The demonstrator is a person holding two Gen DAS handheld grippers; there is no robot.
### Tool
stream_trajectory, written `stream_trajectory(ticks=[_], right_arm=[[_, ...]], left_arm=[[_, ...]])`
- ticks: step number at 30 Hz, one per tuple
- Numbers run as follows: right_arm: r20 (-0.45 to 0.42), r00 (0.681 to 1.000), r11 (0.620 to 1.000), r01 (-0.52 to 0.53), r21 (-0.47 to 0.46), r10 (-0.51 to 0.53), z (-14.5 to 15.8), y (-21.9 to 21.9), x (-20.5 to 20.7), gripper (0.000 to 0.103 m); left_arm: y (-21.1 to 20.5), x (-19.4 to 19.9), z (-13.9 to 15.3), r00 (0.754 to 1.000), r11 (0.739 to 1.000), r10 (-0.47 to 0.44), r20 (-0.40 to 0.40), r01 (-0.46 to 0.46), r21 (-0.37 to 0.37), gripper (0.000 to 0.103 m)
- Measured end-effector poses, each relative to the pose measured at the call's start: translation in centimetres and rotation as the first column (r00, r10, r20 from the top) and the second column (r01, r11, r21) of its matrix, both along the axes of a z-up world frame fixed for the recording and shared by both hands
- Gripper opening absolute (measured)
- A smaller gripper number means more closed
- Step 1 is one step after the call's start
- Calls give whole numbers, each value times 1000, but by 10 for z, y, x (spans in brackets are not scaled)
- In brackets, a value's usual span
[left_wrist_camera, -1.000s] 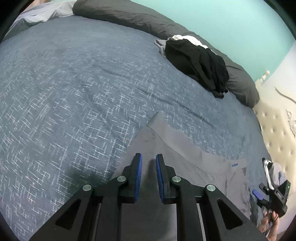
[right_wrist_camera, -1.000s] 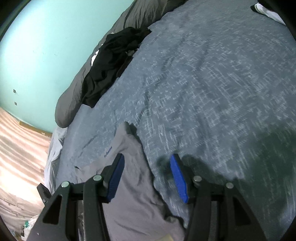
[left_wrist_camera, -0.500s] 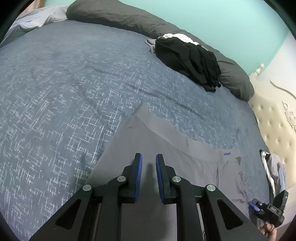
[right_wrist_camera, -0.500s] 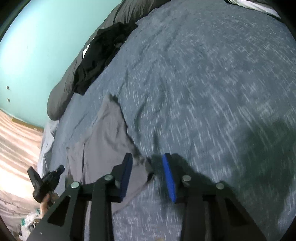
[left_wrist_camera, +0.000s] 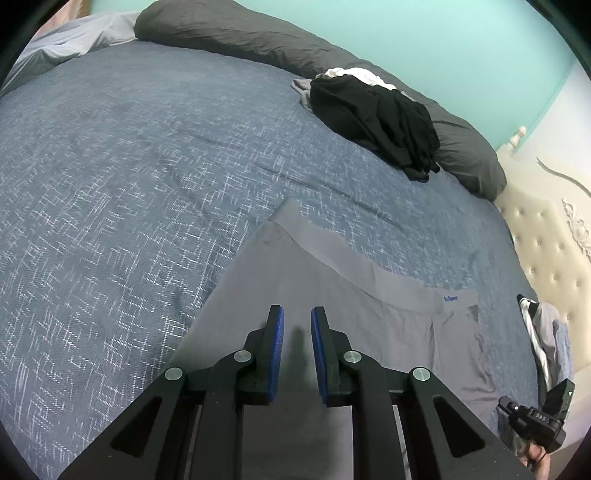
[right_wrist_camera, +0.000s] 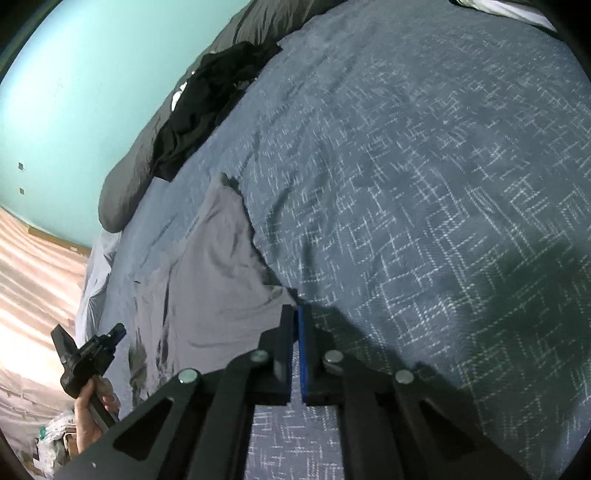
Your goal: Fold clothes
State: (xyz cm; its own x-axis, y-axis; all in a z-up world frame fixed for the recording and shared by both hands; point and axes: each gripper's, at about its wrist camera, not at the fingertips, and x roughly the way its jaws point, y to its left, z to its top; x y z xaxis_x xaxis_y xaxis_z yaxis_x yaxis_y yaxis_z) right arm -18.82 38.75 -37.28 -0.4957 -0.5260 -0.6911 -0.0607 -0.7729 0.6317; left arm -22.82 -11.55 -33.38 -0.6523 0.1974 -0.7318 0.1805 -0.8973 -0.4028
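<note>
R gripper (right_wrist_camera: pixel 295 314): we find jaws clenched on a corner of the grey shorts (right_wrist_camera: pixel 218 273); only the R view shows this pinch. L gripper (left_wrist_camera: pixel 297 325): jaws released w/ a narrow gap, hovering over the shorts, nothing between the pads. Shorts lie flat on the blue bedspread (left_wrist_camera: pixel 129 177); L view alone shows waistband w/ blue logo (left_wrist_camera: pixel 450 298). Black clothes pile (left_wrist_camera: pixel 380 118) sits well apart by the dark pillow (left_wrist_camera: pixel 236 33).

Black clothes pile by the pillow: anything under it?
Under the black clothes pile, white fabric and grey fabric poke out, resting on the long grey pillow and blue bedspread. Anything deeper is covered.
</note>
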Motion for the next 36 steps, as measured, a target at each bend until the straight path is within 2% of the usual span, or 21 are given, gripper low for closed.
stream_trajectory(ticks=[12, 17, 20, 29, 36], right_arm=[[47, 999, 999, 25, -34, -23, -12, 3, 0, 2], [52, 998, 999, 41, -36, -39, -15, 5, -3, 2], [67, 995, 996, 75, -48, -72, -16, 10, -3, 3], [68, 985, 982, 165, -90, -159, -13, 26, 5, 3], [56, 984, 979, 176, -106, -171, -10, 26, 7, 3]], left_arm=[[-19, 11, 2, 999, 999, 40, 16, -40, -5, 16], [-39, 36, 8, 998, 998, 54, 20, -54, -11, 17], [-54, 57, 8, 996, 996, 87, 29, -87, -14, 23], [-82, 100, -13, 983, 987, 157, 93, -158, 13, 26], [-80, 102, -26, 984, 988, 143, 107, -148, 37, 25]])
